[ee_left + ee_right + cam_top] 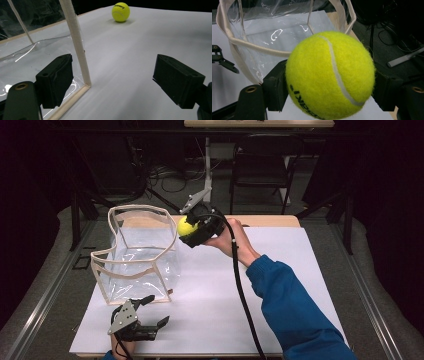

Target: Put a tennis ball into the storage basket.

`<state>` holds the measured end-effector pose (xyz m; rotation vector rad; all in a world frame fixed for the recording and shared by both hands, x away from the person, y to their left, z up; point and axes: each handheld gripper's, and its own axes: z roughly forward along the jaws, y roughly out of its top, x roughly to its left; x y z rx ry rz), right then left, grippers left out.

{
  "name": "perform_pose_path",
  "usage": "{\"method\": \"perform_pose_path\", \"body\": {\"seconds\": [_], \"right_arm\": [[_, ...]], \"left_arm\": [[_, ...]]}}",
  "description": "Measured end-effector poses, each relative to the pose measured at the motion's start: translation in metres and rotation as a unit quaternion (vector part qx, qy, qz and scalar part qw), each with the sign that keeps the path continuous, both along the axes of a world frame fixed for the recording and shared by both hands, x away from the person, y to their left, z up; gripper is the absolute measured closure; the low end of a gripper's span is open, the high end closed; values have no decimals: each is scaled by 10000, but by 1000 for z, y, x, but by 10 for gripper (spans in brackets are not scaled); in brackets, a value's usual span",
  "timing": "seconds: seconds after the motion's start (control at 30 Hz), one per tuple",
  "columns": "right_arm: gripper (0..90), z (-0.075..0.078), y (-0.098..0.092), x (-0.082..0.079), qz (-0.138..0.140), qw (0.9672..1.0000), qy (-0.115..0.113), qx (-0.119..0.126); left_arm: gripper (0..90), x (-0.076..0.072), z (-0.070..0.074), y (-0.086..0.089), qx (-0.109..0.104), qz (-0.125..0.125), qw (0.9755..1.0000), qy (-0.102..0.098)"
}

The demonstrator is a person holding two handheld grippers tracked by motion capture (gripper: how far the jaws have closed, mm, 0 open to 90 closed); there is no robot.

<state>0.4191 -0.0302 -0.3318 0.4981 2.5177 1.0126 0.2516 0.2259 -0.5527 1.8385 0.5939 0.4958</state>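
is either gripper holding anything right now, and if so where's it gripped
The right gripper pinches a tennis ball across its sides. The left gripper holds nothing.

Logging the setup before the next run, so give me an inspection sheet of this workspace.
Surface: white table, bare apart from the items below.
Job's things: clear bag standing open; tennis ball held beside its rim; the left gripper view has a second ball resting on the table.
Clutter: nothing seen.
Grippers: right gripper shut on the tennis ball; left gripper open, low beside the bag's near corner.
Cables: black cable trails from the right gripper along the sleeve.
Surroundings: dark room, chair, floor wiring.
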Motion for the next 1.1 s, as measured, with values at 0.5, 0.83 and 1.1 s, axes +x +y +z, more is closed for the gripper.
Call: {"method": "perform_pose_path", "body": {"seconds": [0.5, 0.83, 1.1], "right_arm": [[261, 10, 5, 4, 13, 9999, -76, 67], [261, 9, 14, 2, 76, 9999, -114, 41], [261, 12, 18, 1, 108, 9998, -144, 33]], "left_arm": [[158, 0, 0, 0, -11, 10, 10000, 4], [158, 0, 0, 1, 4, 2, 10000, 6], [158, 0, 0, 1, 3, 1, 10000, 5]]}}
